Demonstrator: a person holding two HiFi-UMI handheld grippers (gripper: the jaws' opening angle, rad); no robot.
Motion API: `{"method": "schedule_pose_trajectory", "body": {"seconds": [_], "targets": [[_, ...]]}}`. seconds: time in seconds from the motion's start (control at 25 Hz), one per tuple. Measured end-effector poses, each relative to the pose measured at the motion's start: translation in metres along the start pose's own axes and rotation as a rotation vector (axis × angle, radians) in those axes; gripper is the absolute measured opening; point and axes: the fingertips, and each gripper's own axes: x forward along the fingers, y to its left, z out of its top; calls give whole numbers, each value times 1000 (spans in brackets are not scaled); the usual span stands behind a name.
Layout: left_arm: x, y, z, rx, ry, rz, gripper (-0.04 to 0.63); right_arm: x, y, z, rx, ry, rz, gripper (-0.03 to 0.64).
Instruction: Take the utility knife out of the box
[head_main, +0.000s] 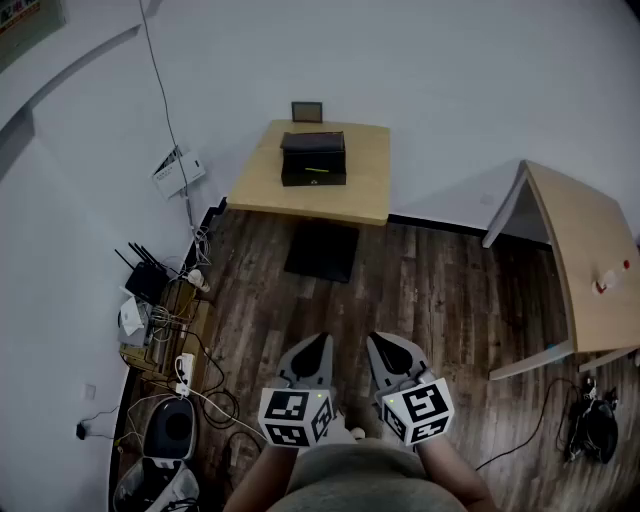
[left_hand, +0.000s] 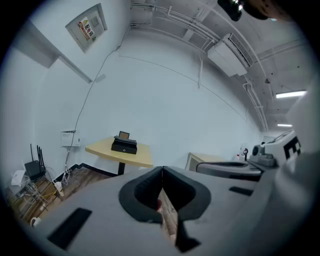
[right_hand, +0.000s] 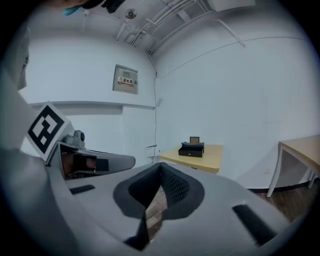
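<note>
Wooden floor (head_main: 430, 290) to cross first. Walk up to the worktop (head_main: 262, 190), square up to box (head_main: 313, 160) toward its far edge; knife unseen, probably inside. Left gripper (head_main: 321, 341), right gripper (head_main: 377, 341) fingers pressed together, empty.

Pale walls (head_main: 430, 70) meet a dark wood-plank floor (head_main: 440, 300). A light wooden tabletop (head_main: 365, 170) stands against the far wall, with a black mat (head_main: 322, 250) beneath it. A second pale table (head_main: 585, 250) stands at the right. Routers and tangled cords (head_main: 155, 300) crowd the left wall. A ceiling strip light (left_hand: 290, 94) glows near an air conditioner (left_hand: 227, 55).
</note>
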Motion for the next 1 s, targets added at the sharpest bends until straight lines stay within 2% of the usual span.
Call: {"method": "schedule_pose_trajectory", "body": {"seconds": [0.28, 0.44, 1.0], "targets": [[-30, -14, -7, -11, -12, 19, 3, -31, 17, 1, -11, -24, 13, 0], [-38, -20, -6, -5, -17, 27, 4, -38, 15, 3, 20, -47, 4, 0], [-16, 0, 9, 4, -13, 37, 4, 1, 12, 16, -27, -34, 32, 0]]}}
